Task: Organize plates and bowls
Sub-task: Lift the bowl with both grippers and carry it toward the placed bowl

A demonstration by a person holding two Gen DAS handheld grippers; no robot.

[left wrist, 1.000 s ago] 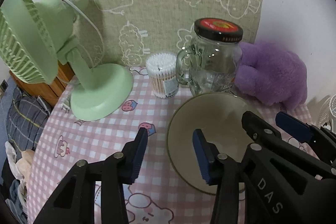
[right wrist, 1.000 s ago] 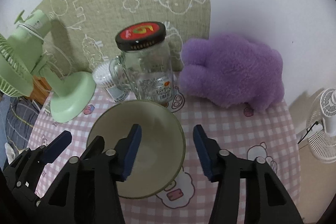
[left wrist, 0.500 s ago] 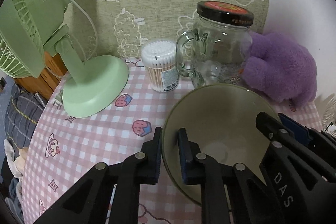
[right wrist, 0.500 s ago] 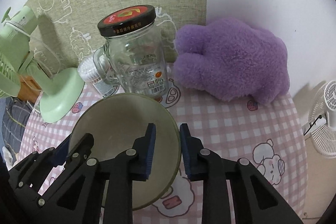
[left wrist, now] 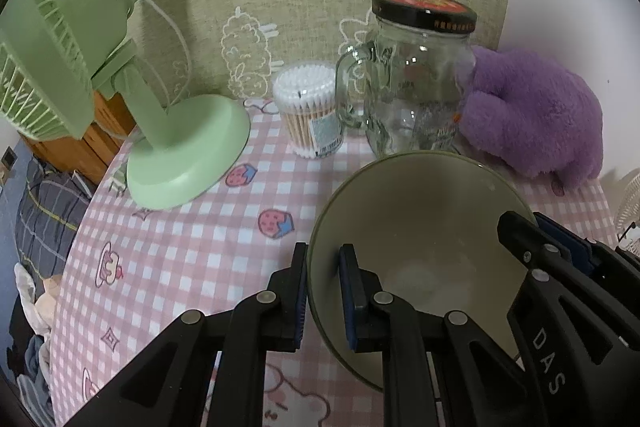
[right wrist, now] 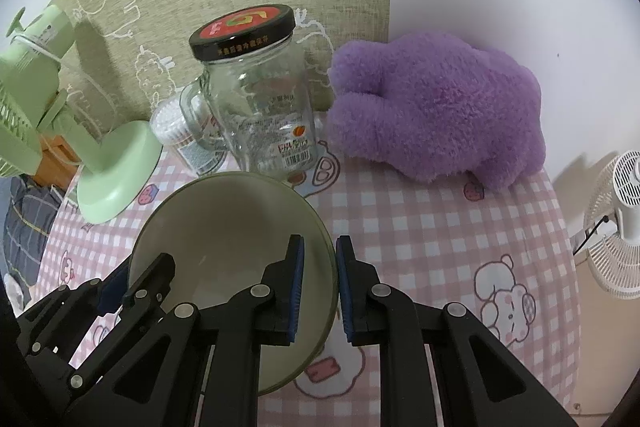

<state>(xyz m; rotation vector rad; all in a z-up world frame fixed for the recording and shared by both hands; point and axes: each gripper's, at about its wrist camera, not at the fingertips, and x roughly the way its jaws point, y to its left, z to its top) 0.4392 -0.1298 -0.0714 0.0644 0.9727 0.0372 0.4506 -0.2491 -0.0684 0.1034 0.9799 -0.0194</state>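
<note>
**Two grippers pinch opposite rims of one bowl**

The olive-green bowl [left wrist: 420,227] sits on the bench [left wrist: 192,239], which is covered in a pink-and-white checked cloth printed with cartoon animals and strawberries. The bowl lies just in front of the glass jar [left wrist: 416,87].

The left hand-held gripper [left wrist: 323,295] is closed on the bowl's left rim, with one blue pad outside the wall and one inside. The right hand-held gripper [right wrist: 320,283] clamps the opposite rim in the same way. Taking both sides probably makes sense because the bowl is wide and flares to a thin lip, so a single pinch would likely let it swing or slip. Its surface looks smooth and glazed, with a pale flat bottom, so the ribbed pads matter for friction.

The clutter behind explains the low, near approach. The jar is clear and ridged, with a handle and a black-and-red metal lid, and looks hard and easy to knock. Beside it stands a clear tub of cotton swabs [left wrist: 310,111], and further left a matte mint-green plastic fan [left wrist: 80,67] on a round base. A fuzzy purple plush toy [right wrist: 436,111] slumps at the back right. No plates or other bowls are in view, so I cannot tell where this one is meant to go.
</note>
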